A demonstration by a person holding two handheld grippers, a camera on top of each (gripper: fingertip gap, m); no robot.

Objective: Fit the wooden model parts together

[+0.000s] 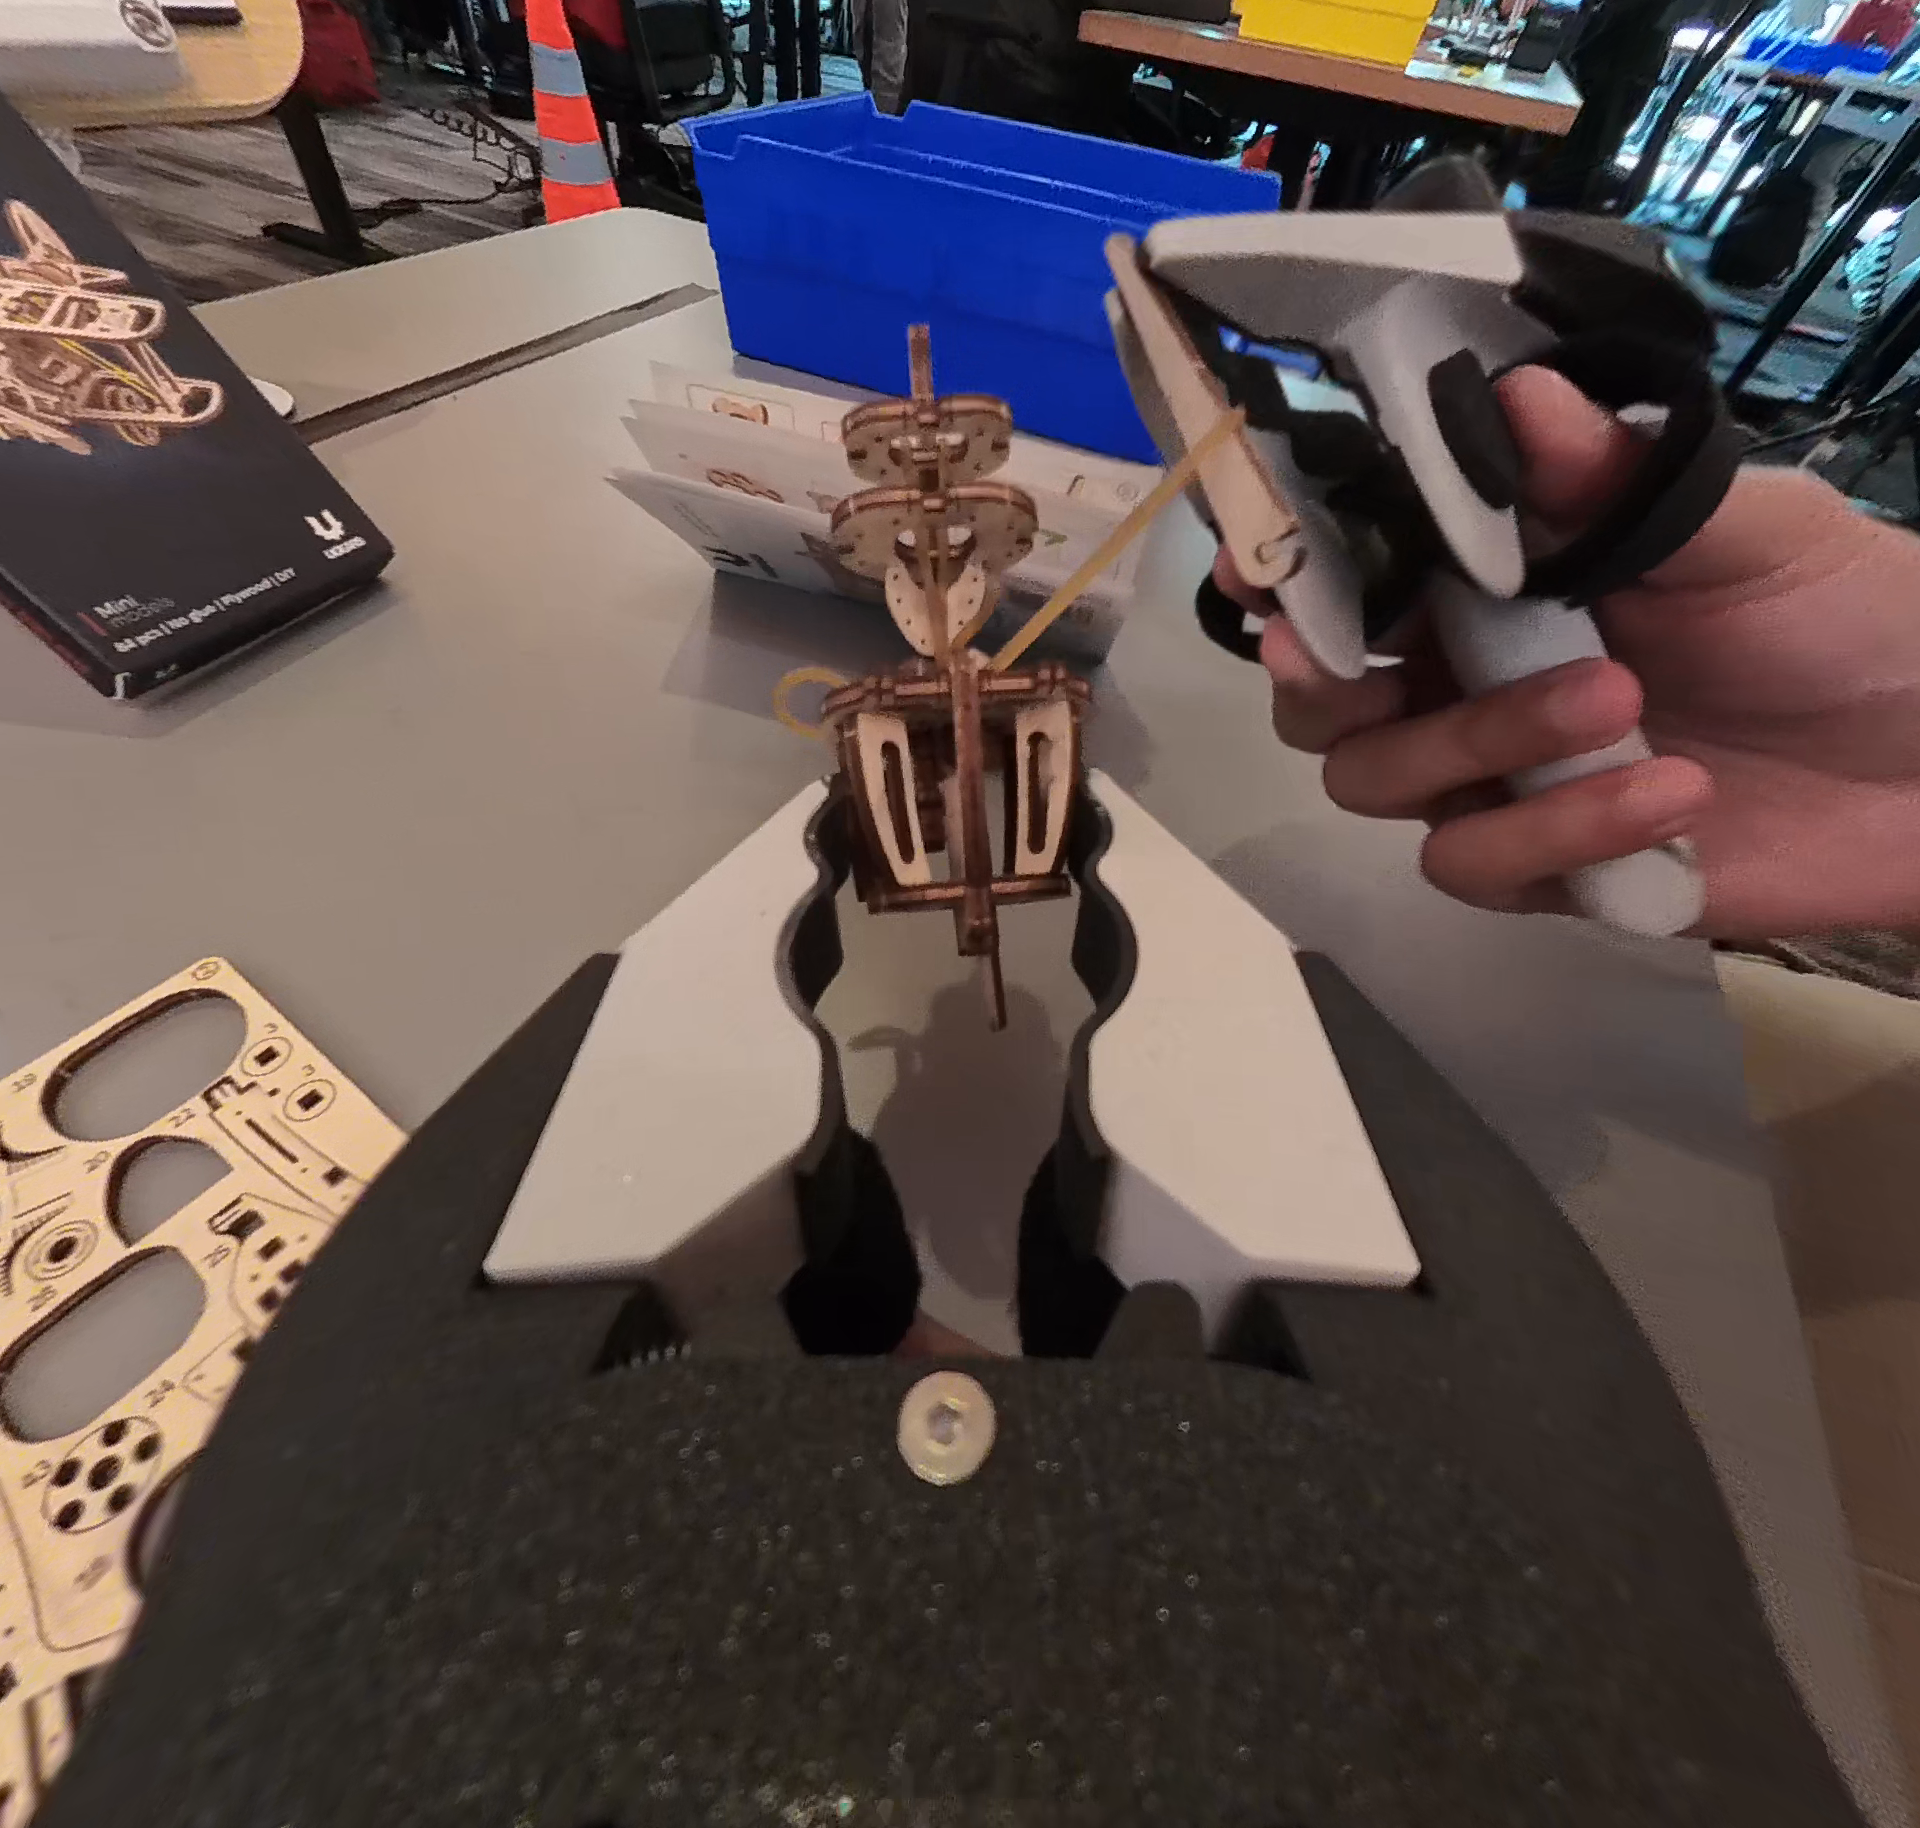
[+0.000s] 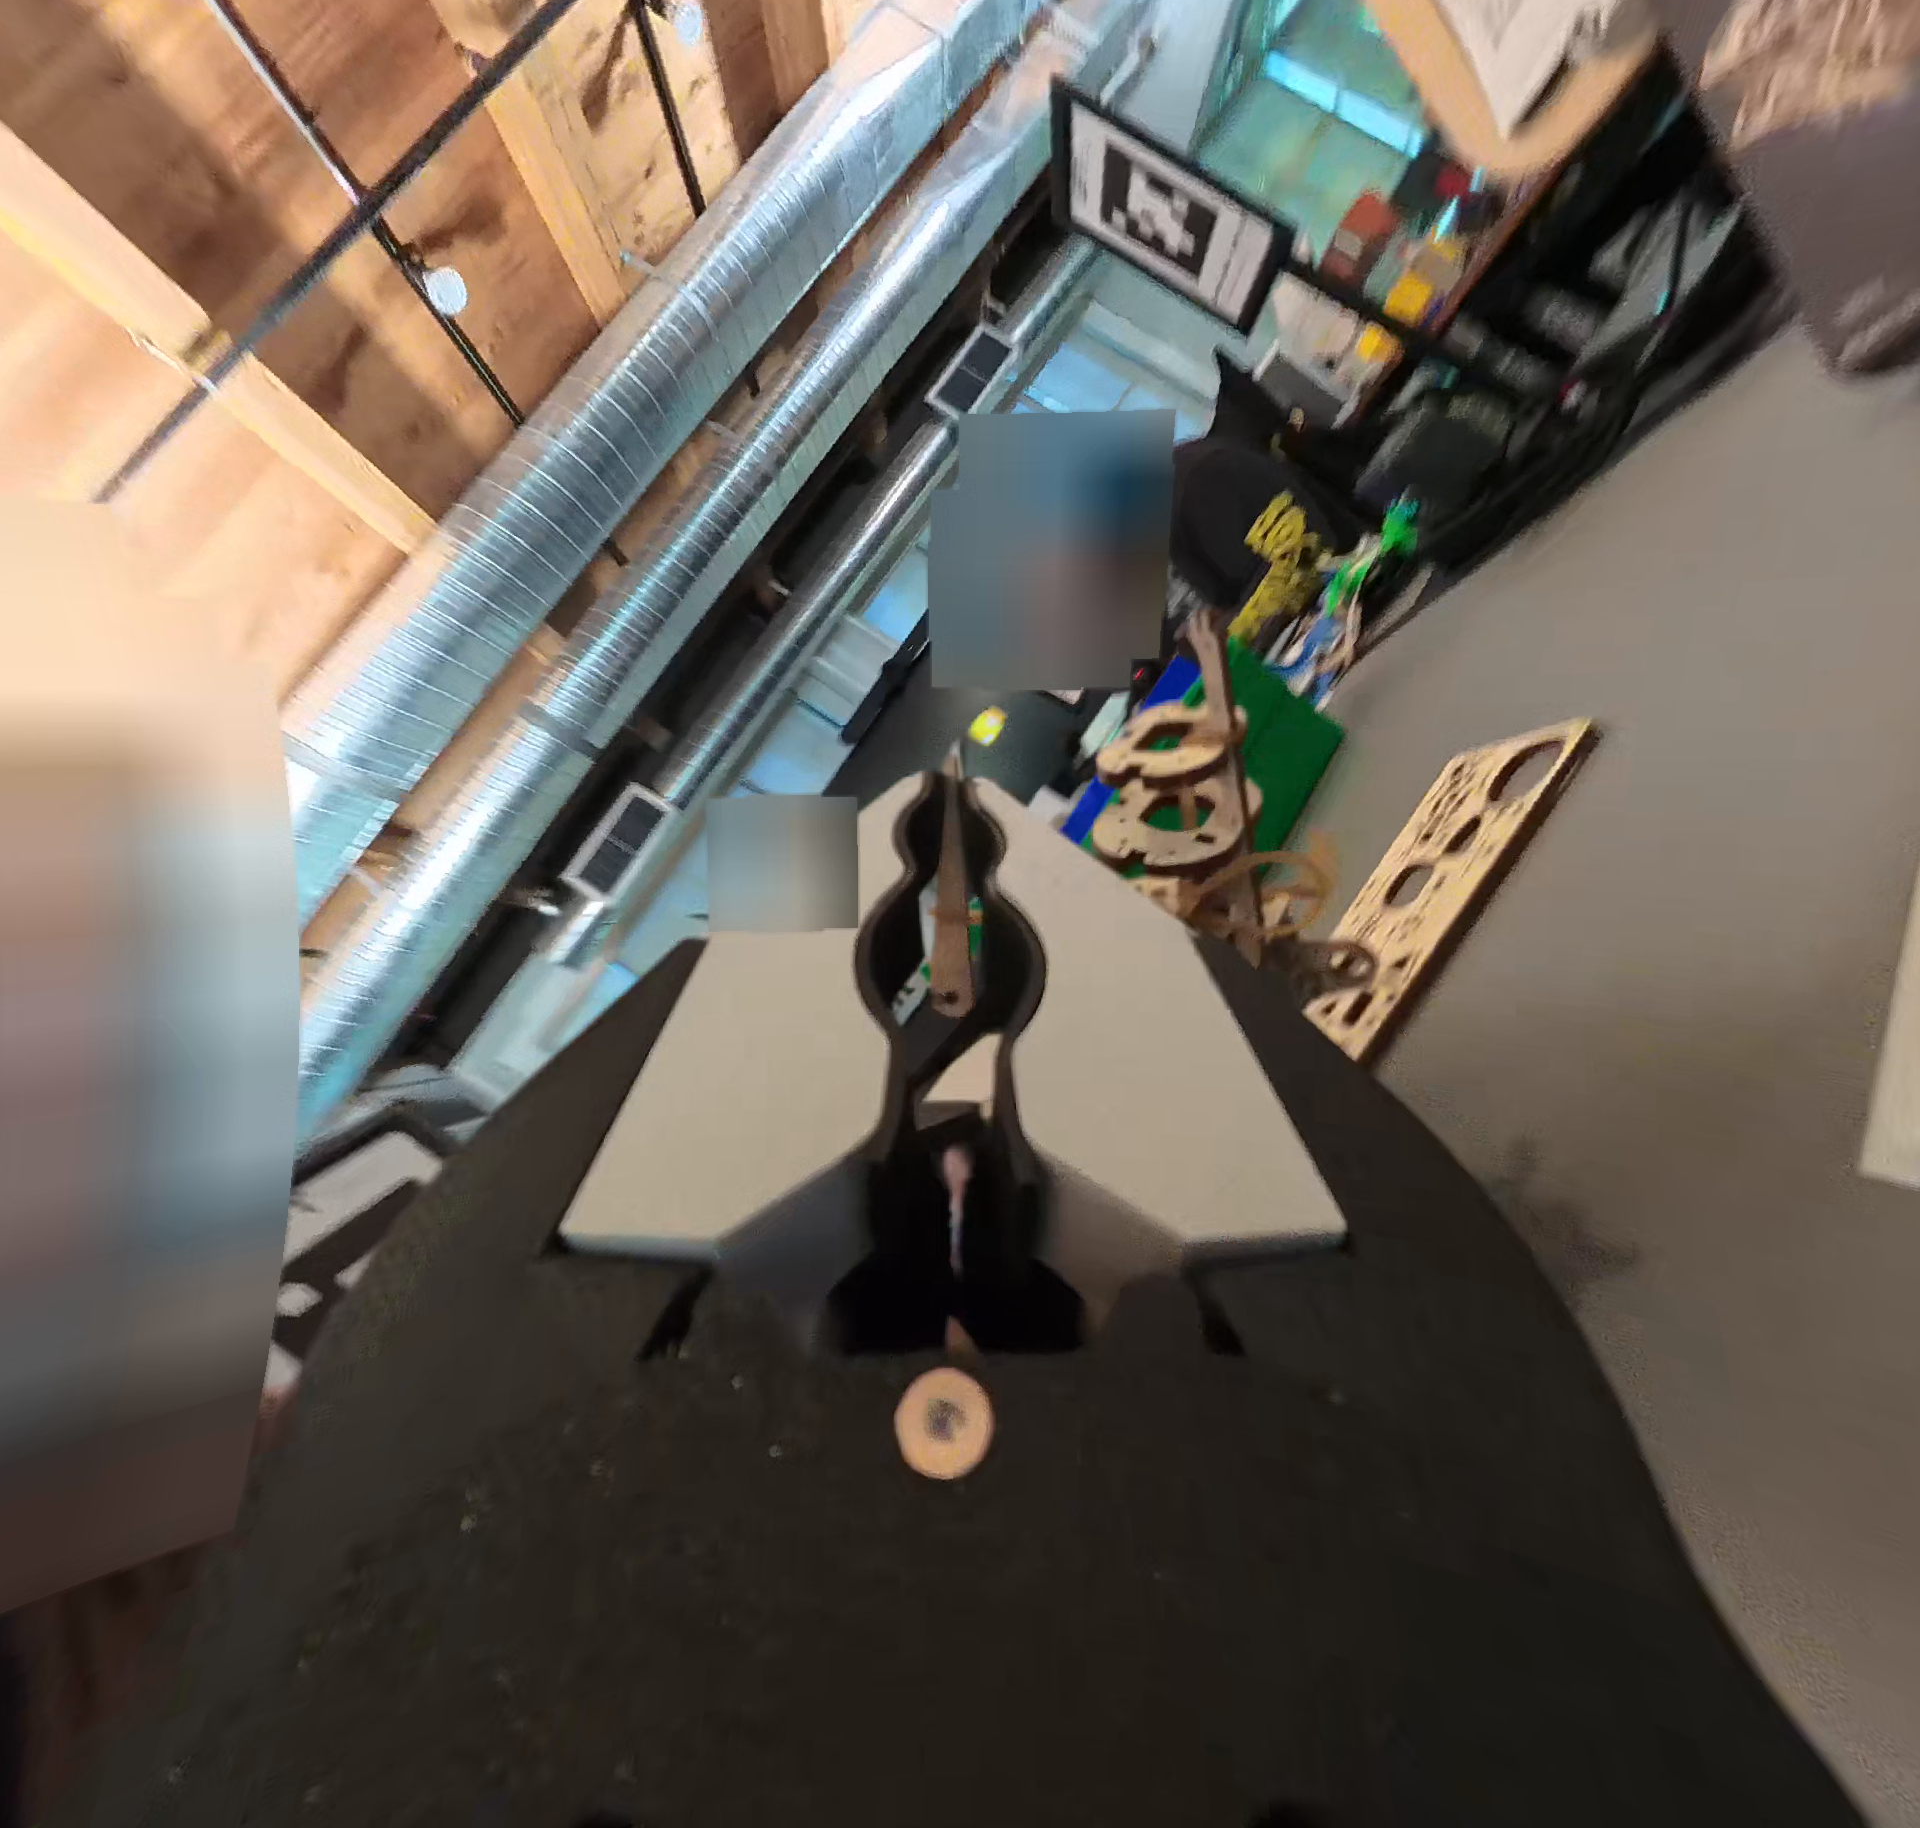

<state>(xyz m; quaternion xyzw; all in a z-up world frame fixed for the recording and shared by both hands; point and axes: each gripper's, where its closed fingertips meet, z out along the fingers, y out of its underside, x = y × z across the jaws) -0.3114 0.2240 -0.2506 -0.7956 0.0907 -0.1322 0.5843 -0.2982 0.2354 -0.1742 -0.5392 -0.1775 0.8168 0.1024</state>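
Fingers: left pair (image 1: 961, 843) closed on model (image 1: 951, 781) above counter (image 1: 416, 791), right pair (image 2: 951, 905) nearly closed on thin strip (image 2: 951, 921) | band (image 1: 1117, 542) stretched taut from model to strip | risk: band tension could pull strip loose or twist model; may snap | parts sheet (image 1: 156, 1207), blue bin (image 1: 966, 230) nearby

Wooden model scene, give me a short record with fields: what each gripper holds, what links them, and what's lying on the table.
left gripper: shut on wooden model
right gripper: shut on thin wooden strip
link: rubber band stretched from model to strip
table: parts sheet, dark kit box, instruction booklet, blue bin
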